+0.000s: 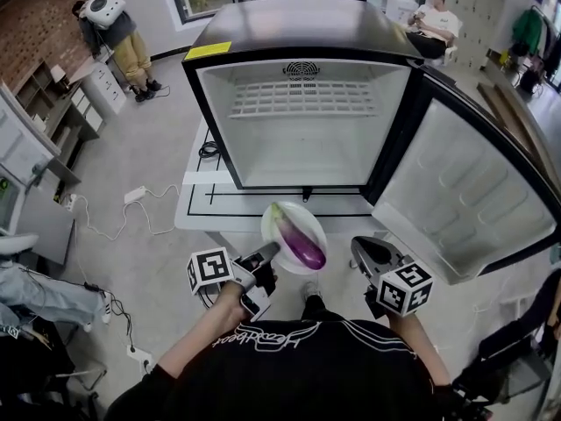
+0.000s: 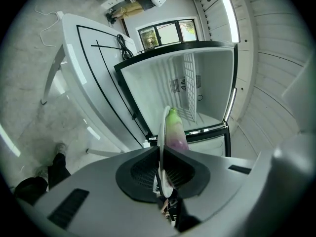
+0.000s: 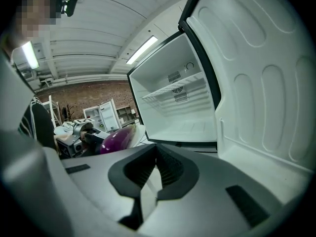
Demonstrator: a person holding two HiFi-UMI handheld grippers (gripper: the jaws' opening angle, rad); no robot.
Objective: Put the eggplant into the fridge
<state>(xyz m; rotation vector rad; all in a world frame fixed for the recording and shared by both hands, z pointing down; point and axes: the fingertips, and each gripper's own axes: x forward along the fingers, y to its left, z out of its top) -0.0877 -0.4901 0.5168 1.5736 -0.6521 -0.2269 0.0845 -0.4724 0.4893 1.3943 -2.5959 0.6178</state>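
Note:
A purple eggplant (image 1: 302, 239) with a green stem end lies on a white plate (image 1: 312, 221). My left gripper (image 1: 270, 253) is shut on the plate's near rim and holds it just in front of the open fridge (image 1: 302, 147). In the left gripper view the plate (image 2: 162, 127) stands edge-on between the jaws, with the eggplant (image 2: 176, 132) beside it. To the right of the plate, my right gripper (image 1: 361, 251) is shut and empty. The right gripper view shows its jaws (image 3: 157, 149) met, the eggplant (image 3: 116, 139) at left and the fridge (image 3: 177, 107) ahead.
The fridge door (image 1: 465, 191) swings wide open to the right. A wire shelf (image 1: 302, 97) sits high inside the otherwise bare compartment. The fridge stands on a white platform (image 1: 197, 204). Cables and a power strip (image 1: 134, 195) lie on the floor at left. People sit beyond the fridge.

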